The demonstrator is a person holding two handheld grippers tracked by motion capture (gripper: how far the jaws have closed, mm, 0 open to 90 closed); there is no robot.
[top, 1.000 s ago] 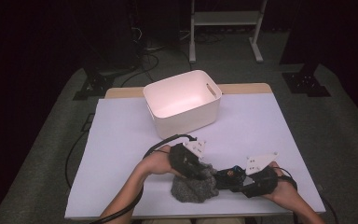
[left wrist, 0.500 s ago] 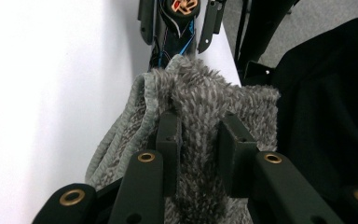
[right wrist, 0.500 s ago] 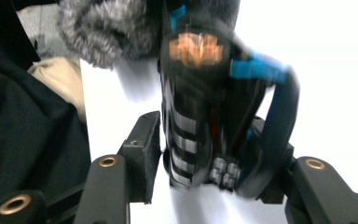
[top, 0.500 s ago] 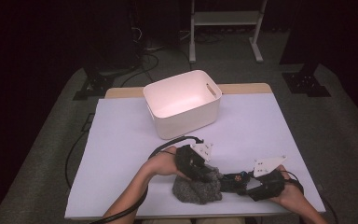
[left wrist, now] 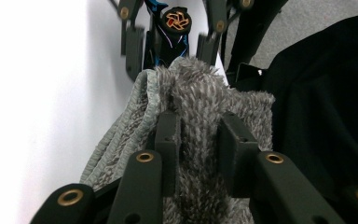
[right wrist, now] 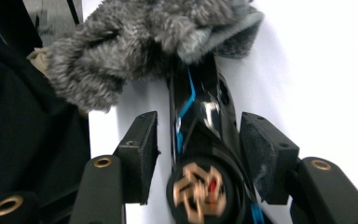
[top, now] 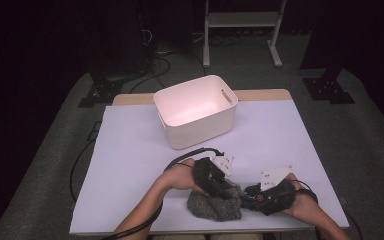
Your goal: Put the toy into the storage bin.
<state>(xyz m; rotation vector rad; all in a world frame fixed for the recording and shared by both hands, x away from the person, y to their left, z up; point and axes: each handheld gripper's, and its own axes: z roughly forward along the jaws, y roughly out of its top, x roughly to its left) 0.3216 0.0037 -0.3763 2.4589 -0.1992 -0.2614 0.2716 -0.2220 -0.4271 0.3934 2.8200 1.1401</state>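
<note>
Table (top: pixel 130 165) lit bright from above, surroundings dark, right gripper view foreground blurred

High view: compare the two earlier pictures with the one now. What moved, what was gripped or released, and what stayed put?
The right gripper has just been opening its jaws; in its own view a black pen-like tool lies between them, pads clear of it. The left gripper remains clamped on the grey towel, which has barely shifted near the table's front edge. Both hands hardly moved. The white bin kept its place.
</note>
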